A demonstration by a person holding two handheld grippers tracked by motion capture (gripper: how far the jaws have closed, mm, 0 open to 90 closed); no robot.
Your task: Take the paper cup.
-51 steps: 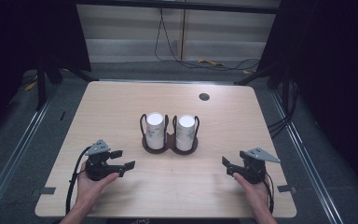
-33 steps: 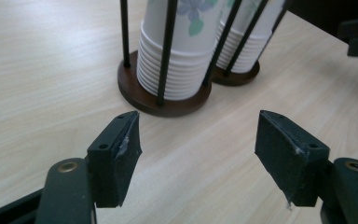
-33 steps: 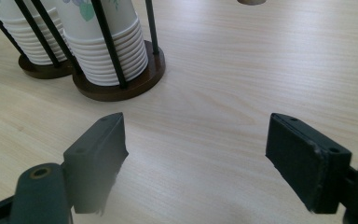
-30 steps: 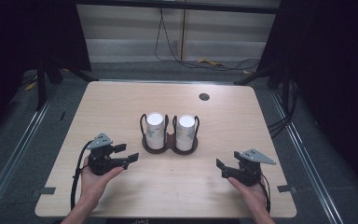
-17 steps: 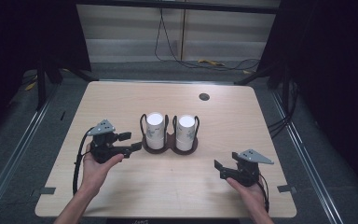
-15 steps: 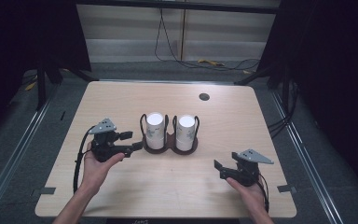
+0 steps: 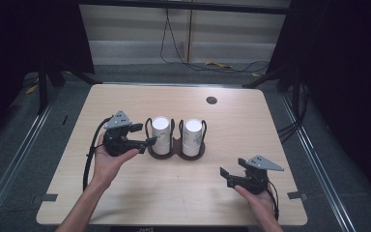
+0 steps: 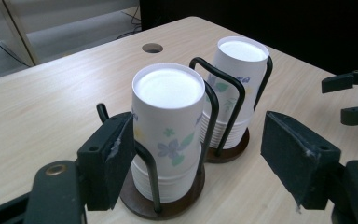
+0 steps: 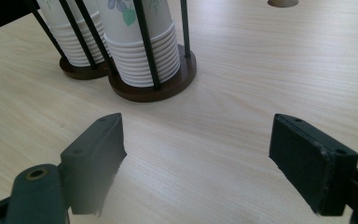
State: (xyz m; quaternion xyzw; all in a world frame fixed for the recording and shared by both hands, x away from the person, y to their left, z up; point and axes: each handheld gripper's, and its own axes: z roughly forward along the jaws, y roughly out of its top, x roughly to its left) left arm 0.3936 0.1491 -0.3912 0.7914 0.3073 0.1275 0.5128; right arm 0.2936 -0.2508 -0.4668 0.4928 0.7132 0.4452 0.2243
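Note:
Two stacks of upside-down floral paper cups stand in a black wire holder [image 7: 176, 153] with a dark brown base at the table's middle. My left gripper [image 7: 145, 134] is open right beside the left stack [image 7: 160, 135]. In the left gripper view its jaws [image 8: 200, 140] stand wide apart either side of that stack [image 8: 168, 126], not touching it, and the second stack [image 8: 237, 79] stands behind. My right gripper [image 7: 226, 177] is open near the table's front right, apart from the right stack [image 7: 192, 137]. In the right gripper view nothing lies between its jaws [image 9: 198, 140], and the holder base [image 9: 149, 88] sits ahead.
A round cable hole [image 7: 211, 100] lies in the wooden table [image 7: 125, 203] at the back right. Cables trail from both grippers off the front edge. The other gripper [image 8: 354, 93] shows far right in the left gripper view.
My left gripper has moved forward and right, from the front left up to the left cup stack. My right gripper has shifted slightly left and stays open.

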